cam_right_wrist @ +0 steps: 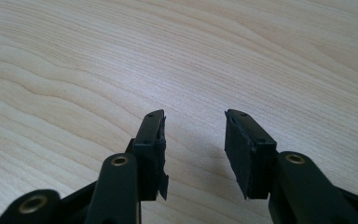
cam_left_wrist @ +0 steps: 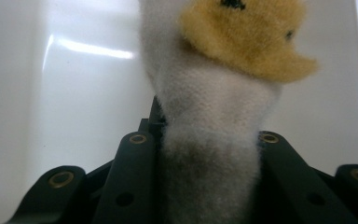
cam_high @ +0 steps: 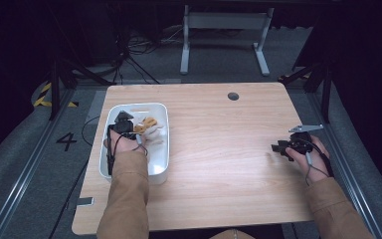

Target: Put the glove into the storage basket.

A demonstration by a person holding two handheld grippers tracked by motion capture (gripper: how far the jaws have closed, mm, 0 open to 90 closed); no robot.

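Over the white bin (cam_high: pixel 160 168) at the table's left, the left gripper (cam_high: pixel 129 127) clamps its jaws on a plush toy (cam_high: pixel 149 128). Left gripper view: the toy (cam_left_wrist: pixel 214 140) is white and fuzzy, with a tan, rounded patch at its top bearing small dark marks; its white body is squeezed between the two black jaws, with the bin's glossy floor (cam_left_wrist: pixel 74 93) behind it. High view: the toy sits inside the bin, near its far half. The right gripper (cam_high: pixel 284 148) rests near the right edge of the table (cam_high: pixel 219 149), well apart from the bin; in its own view the jaws stand partly open and empty over bare light wood (cam_right_wrist: pixel 168 56). Grey carpet, cables and a white desk frame (cam_high: pixel 224 35) lie beyond the table.
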